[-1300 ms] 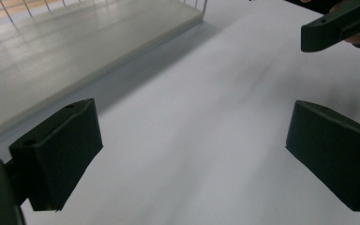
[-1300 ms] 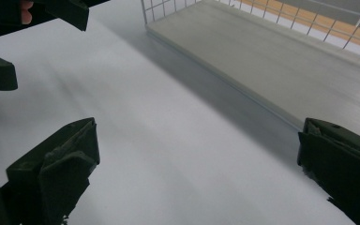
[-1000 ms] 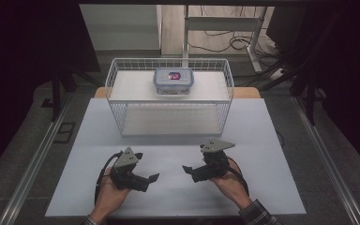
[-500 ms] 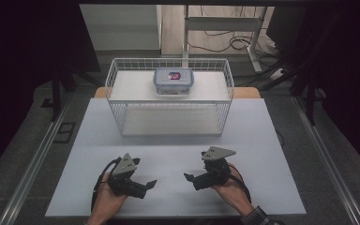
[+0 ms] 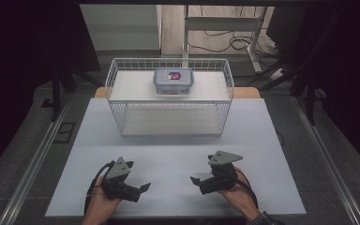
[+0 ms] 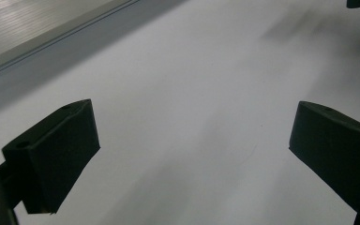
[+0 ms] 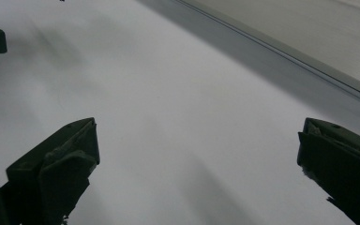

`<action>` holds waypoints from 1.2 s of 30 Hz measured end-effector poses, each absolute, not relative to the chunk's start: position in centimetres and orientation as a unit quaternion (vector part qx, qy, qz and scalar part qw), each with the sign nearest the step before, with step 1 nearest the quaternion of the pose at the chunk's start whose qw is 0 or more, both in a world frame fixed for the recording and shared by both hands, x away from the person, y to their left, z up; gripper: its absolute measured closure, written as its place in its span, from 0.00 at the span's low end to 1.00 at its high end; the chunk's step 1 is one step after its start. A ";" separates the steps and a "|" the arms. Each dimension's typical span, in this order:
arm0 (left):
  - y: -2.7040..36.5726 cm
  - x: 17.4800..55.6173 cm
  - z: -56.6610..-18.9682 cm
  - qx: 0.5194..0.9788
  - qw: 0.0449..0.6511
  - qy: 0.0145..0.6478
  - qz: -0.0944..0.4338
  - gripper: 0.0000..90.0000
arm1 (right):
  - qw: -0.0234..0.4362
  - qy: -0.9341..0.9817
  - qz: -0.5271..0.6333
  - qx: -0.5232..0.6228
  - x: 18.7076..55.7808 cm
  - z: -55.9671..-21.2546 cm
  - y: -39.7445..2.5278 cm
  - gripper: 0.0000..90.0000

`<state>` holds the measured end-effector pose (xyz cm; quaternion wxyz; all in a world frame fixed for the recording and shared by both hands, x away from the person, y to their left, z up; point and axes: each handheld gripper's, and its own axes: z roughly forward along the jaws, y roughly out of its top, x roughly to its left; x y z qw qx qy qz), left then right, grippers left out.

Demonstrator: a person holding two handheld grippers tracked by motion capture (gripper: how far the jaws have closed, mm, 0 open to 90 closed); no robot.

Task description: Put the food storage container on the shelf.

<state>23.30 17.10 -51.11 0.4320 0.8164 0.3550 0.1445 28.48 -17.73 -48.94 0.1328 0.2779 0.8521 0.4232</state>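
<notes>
White table (image 5: 178, 154) bare near wire basket (image 5: 122, 110); left gripper (image 5: 143, 188) and right gripper (image 5: 194, 180) well before basket, jaws spread, empty.

The table top (image 5: 178, 154) is a smooth, matt white sheet, pale grey in this light. On it stands a basket (image 5: 168, 119) of thin white-coated metal wire. Inside sits a box (image 5: 173, 80) of clear, glossy plastic with a bluish lid. The left gripper (image 5: 140, 188) and right gripper (image 5: 196, 180) are matt black plastic, each topped by a dull grey plate.
</notes>
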 end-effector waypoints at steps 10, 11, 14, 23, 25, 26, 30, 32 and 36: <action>18.7 22.4 -51.1 0.809 0.432 0.368 0.152 0.02 | 0.147 0.847 0.422 0.289 27.9 -48.8 -19.3 0.00; 18.8 22.3 -51.1 0.808 0.433 0.370 0.152 0.02 | 0.148 0.846 0.422 0.290 27.8 -48.8 -19.4 0.00; 19.4 22.0 -51.1 0.806 0.432 0.375 0.153 0.02 | 0.152 0.844 0.422 0.294 27.7 -48.8 -19.9 0.00; 20.9 21.2 -51.2 0.799 0.431 0.388 0.160 0.02 | 0.171 0.838 0.417 0.306 27.3 -48.9 -21.4 0.00; 21.2 21.0 -51.2 0.797 0.430 0.391 0.161 0.02 | 0.174 0.837 0.416 0.309 27.2 -48.8 -21.8 0.00; 21.4 20.9 -51.3 0.796 0.430 0.394 0.160 0.02 | 0.175 0.836 0.416 0.311 27.1 -48.8 -22.0 0.00; 22.0 20.7 -51.4 0.795 0.425 0.401 0.161 0.02 | 0.179 0.835 0.413 0.316 27.0 -48.9 -22.7 0.00; 22.3 20.5 -51.5 0.794 0.425 0.404 0.161 0.02 | 0.182 0.834 0.412 0.318 26.9 -48.9 -22.9 0.00; 22.9 20.3 -51.5 0.789 0.425 0.411 0.163 0.02 | 0.187 0.832 0.409 0.325 26.7 -49.0 -23.6 0.00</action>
